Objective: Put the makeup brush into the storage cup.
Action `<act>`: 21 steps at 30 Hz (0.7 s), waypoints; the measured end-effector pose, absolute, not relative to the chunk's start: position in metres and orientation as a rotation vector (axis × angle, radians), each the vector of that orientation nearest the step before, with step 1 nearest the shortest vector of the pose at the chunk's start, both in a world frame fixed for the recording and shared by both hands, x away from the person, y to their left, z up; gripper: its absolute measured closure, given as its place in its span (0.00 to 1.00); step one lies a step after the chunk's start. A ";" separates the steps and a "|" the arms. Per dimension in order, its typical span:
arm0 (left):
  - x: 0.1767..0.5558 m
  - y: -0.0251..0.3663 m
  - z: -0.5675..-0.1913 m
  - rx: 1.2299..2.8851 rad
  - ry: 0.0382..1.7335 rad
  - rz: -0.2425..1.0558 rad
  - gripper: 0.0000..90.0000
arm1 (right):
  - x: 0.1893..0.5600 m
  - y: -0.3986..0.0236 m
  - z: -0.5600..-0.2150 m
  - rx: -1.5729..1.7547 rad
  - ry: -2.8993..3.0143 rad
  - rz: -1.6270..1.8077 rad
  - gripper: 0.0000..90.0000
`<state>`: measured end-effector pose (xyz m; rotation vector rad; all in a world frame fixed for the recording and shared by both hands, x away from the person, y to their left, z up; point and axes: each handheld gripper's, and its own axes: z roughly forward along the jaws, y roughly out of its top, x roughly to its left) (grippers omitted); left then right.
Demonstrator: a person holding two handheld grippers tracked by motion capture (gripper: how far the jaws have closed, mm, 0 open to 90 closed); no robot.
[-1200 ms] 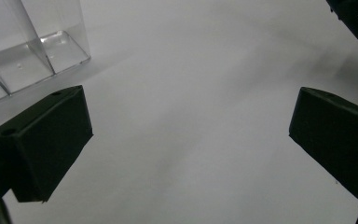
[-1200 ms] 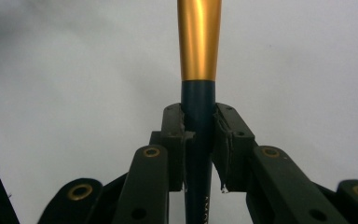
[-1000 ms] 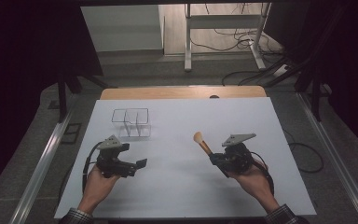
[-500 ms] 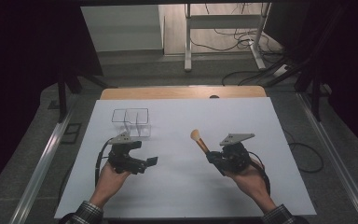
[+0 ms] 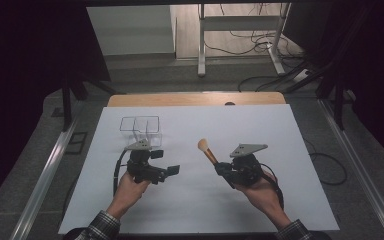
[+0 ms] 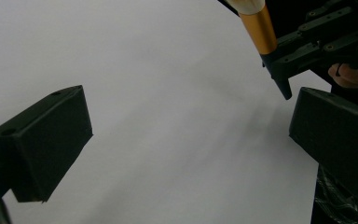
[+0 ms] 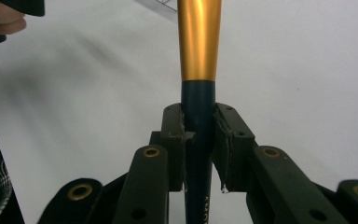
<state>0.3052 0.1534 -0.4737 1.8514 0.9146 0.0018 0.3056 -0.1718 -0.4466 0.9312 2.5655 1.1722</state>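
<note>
Right gripper (image 5: 219, 167) is clamping a makeup brush (image 5: 208, 152) by its dark handle, jaws tight on it; the bristle tip is getting cut off at the top of the right gripper view. Left gripper (image 5: 169, 171) is hovering over the white table sheet (image 5: 280, 130) with jaws wide apart, nothing between them. Clear wire-edged box (image 5: 141, 129) is sitting just behind it, faint and hard to make out.

The makeup brush (image 7: 198, 42) runs off the top edge of the right gripper view, so its bristles are cut away, and the print low on its dark handle is too blurred to read. In the left gripper view its bristle tip is clipped too.
</note>
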 end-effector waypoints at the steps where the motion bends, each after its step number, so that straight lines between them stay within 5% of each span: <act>1: 0.306 0.152 -0.474 1.851 0.910 -0.003 0.00 | 0.305 -0.171 -0.447 0.928 2.567 1.171 0.83; 21: 0.315 0.124 -0.476 1.804 0.856 -0.137 0.00 | 0.299 -0.155 -0.448 0.903 2.542 1.230 0.83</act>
